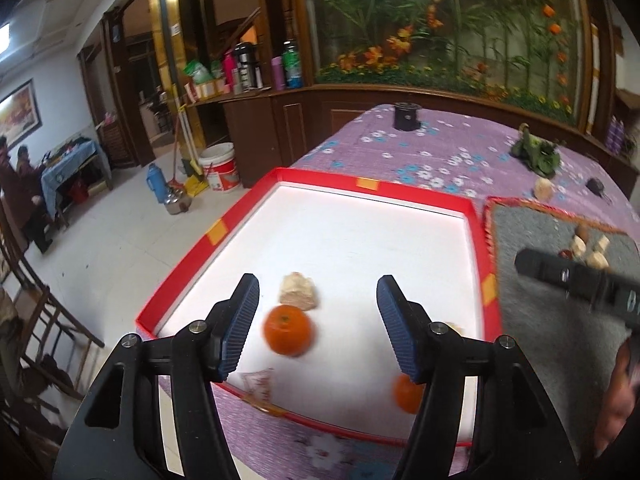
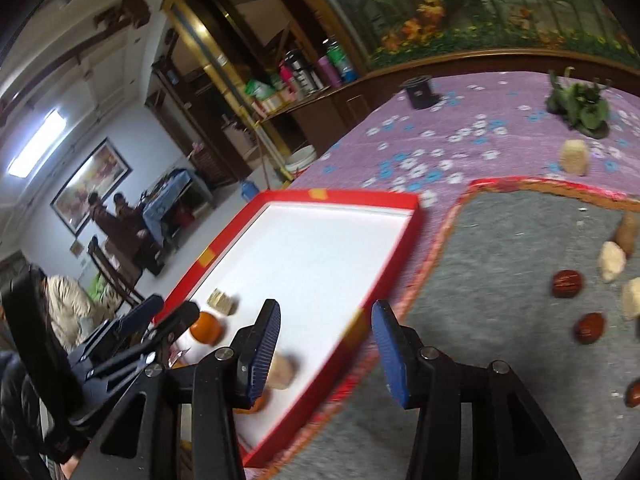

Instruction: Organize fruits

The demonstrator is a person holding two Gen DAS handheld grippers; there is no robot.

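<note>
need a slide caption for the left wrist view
Open left tongs hover over an orange in the red tray.

No readable text anywhere here: the white and red bucket [image 1: 219,168] on the floor carries a printed label, but it's far too small and soft to make out. The packets and bottles on the wooden shelf [image 1: 240,68] show colour only, no legible letters. There's a faint red mark on the white floor of the red tray [image 1: 260,384], blurred beyond reading. The framed picture on the wall [image 2: 90,186] shows no legible writing either
</note>
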